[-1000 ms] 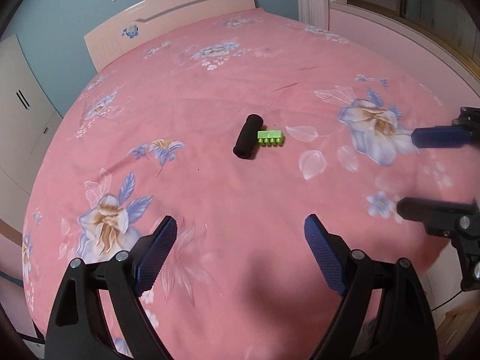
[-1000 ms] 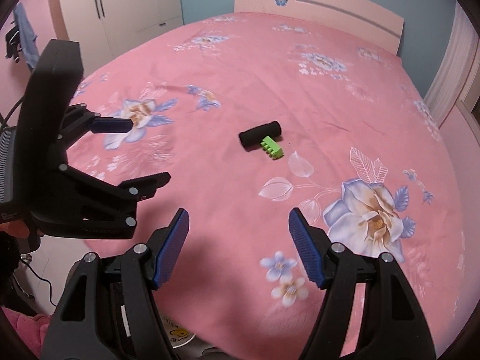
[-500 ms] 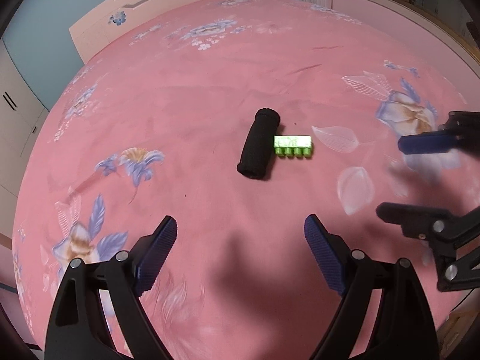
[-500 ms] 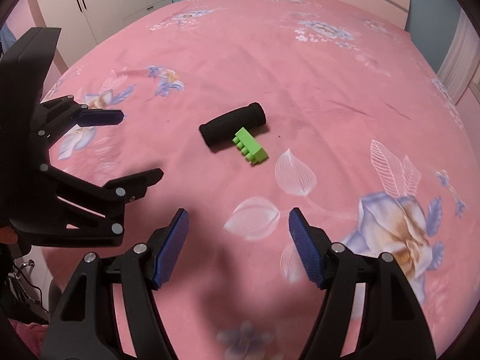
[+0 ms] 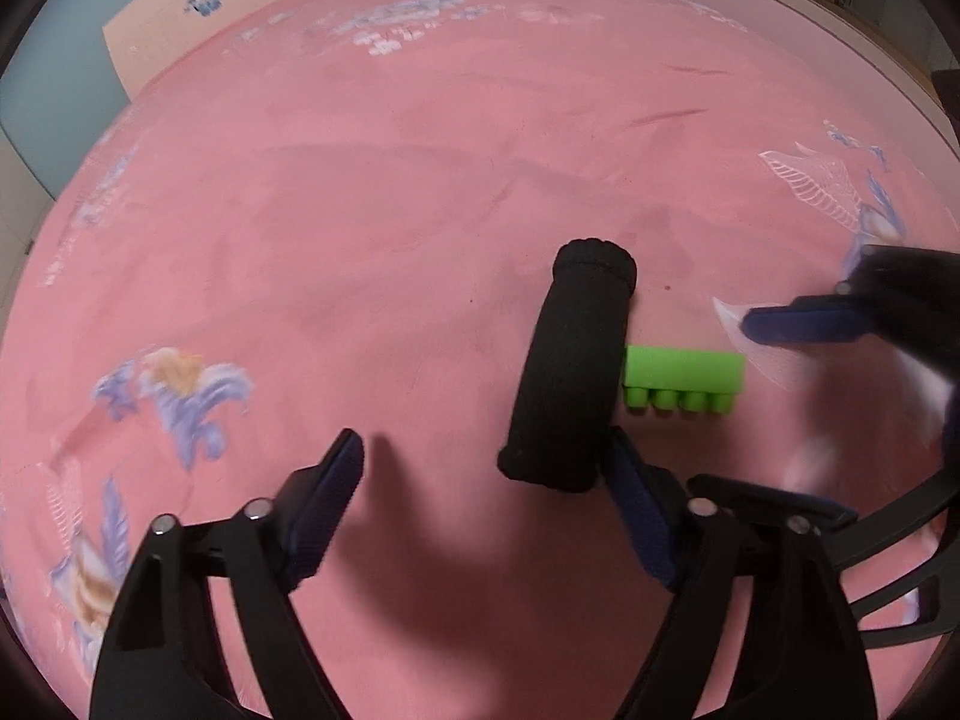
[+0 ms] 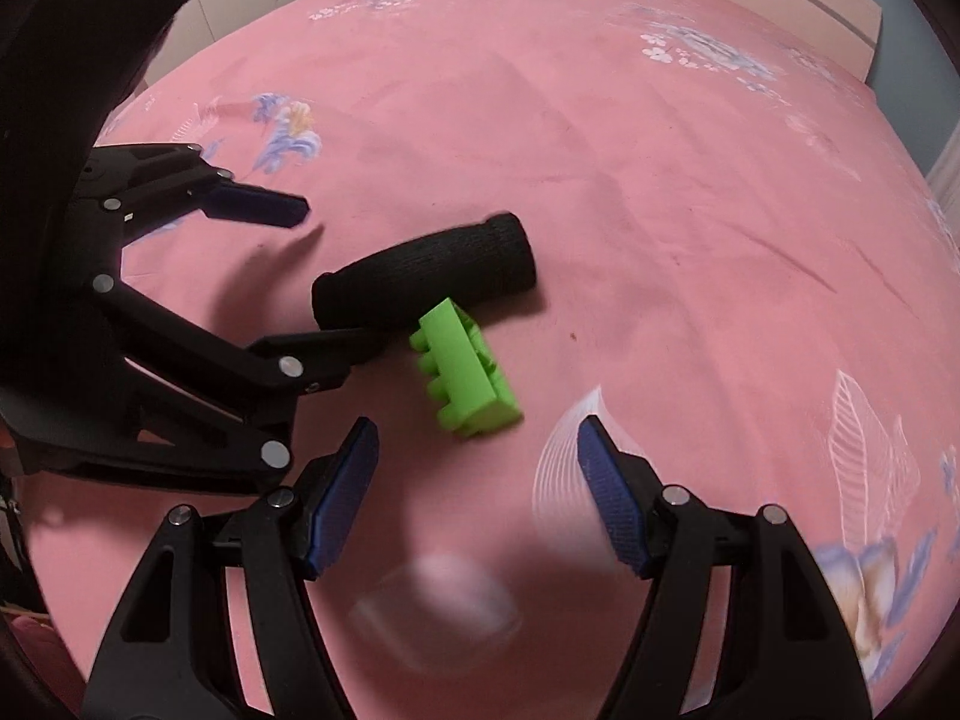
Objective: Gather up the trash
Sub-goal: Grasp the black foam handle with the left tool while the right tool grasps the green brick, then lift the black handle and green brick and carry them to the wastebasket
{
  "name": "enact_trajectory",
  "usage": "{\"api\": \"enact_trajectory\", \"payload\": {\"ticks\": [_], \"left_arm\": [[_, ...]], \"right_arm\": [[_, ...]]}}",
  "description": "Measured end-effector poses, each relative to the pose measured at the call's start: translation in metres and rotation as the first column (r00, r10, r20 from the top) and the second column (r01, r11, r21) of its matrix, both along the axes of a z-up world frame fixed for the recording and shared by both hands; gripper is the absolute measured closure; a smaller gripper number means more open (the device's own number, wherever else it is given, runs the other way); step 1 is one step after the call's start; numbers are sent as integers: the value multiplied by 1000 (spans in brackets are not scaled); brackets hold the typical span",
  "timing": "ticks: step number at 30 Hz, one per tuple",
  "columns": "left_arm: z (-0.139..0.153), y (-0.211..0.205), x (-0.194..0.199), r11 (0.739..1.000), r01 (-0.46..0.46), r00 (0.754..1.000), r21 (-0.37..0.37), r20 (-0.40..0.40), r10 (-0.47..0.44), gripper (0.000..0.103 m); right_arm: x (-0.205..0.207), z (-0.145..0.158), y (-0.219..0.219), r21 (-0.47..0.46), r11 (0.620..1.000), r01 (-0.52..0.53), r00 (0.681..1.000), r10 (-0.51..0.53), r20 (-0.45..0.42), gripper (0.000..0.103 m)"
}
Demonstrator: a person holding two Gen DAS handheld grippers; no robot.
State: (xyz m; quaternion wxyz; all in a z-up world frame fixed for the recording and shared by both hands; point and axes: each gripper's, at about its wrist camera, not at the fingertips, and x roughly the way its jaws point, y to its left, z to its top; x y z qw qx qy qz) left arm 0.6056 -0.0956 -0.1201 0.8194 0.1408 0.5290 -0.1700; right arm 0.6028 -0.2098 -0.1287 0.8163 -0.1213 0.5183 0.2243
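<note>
- Left wrist view: the left tongs (image 5: 480,480) stand released over the pink bedspread (image 5: 360,240), and their jaws have just been narrowing with nothing pressed between them. The near end of the black roll (image 5: 570,372) lies just ahead of the tips, beside the right-hand pad. The green block (image 5: 684,381) touches the roll's far side, outside these tongs. The right tongs (image 5: 840,384) reach in from the right, blurred.
- Right wrist view: the right tongs (image 6: 477,480) are also released and empty. The green block (image 6: 468,378) lies just ahead of the gap between their pads, the black roll (image 6: 426,282) beyond it. The left tongs (image 6: 336,276) straddle the roll's near end.
- Step, as I judge it: the approach, each pair lining up on one piece of trash. Next, the left tongs should slide around the roll and clench; the right should drop over the block without knocking it away.
</note>
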Motion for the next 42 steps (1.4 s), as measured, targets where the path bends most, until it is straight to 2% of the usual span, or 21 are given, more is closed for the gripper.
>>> {"api": "enact_trajectory", "payload": {"ticks": [5,7,8,9,12,20,28,33,36,42], "left_arm": [[-7,-3,12,1000,6,1000,-18,-29,-7,40],[-5,-5,15,1000,17,999,-20,-29,-18,53],[-3,-7,16,999,24,999,-22,-30,-24,57],[-2,-9,17,999,32,999,-27,-35,-33,65],[-1,-13,15,999,47,998,-16,-31,-48,67],[11,0,1,997,32,999,-75,-42,-35,70],[44,13,-37,997,30,1000,-65,11,-30,70],[76,22,-70,997,36,998,-69,53,-32,71],[94,26,-74,997,33,997,-66,78,-28,71],[143,45,-120,999,9,988,-47,152,-2,71]], "right_arm": [[15,-8,3,-12,1000,-8,1000,9,17,39],[19,-8,5,-10,1000,-11,1000,12,28,45],[21,-8,7,-13,1000,-13,999,14,35,54],[24,-7,8,-13,1000,-15,999,15,36,63],[27,-5,8,14,1000,-4,1000,4,23,81],[15,6,-2,30,999,36,999,-37,27,81],[-10,38,-5,25,998,63,996,-65,66,81],[-36,68,2,25,998,65,992,-67,105,81],[-53,87,4,21,998,64,989,-66,131,81],[-97,139,10,21,998,62,977,-65,203,81]]}}
